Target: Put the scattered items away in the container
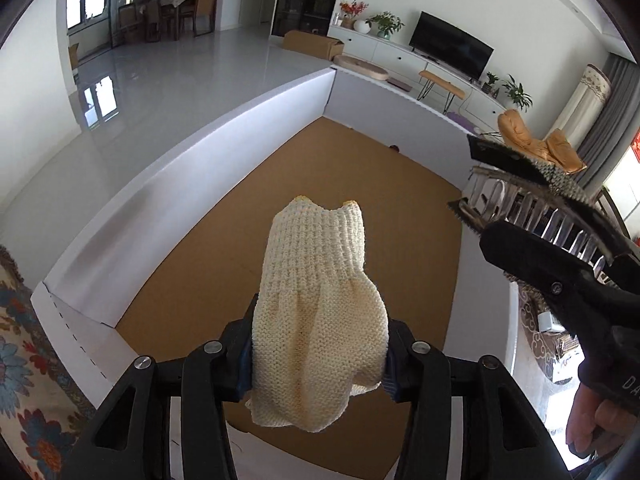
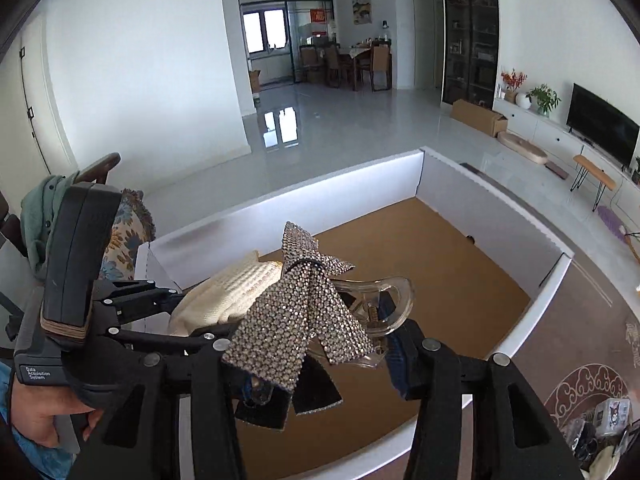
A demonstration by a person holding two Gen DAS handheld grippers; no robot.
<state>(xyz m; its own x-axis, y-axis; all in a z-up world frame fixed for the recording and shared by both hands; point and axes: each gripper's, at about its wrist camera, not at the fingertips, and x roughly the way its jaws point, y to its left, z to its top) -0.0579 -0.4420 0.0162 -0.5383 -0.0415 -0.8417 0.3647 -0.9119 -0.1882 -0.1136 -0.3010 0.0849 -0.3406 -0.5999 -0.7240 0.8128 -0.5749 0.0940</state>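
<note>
My left gripper (image 1: 319, 360) is closed on a cream knitted glove (image 1: 316, 280); both pads touch its sides, and its cuff points away over the box. The container is a large white-walled box (image 1: 200, 168) with a brown cardboard floor, right below both grippers. My right gripper (image 2: 320, 368) holds a clear claw hair clip (image 2: 384, 300) that carries a rhinestone bow (image 2: 304, 304), and the clip rests against the blue pad. In the left wrist view the hair clip (image 1: 532, 200) hangs at the right, above the box's right wall. The glove (image 2: 232, 292) shows just left of the bow.
A flower-patterned cloth (image 1: 16, 340) lies left of the box. Several small items (image 2: 600, 420) sit on a patterned surface to the box's right. A small dark spot (image 1: 394, 147) marks the box's far wall. Beyond are shiny floor tiles, a TV unit and a dining table.
</note>
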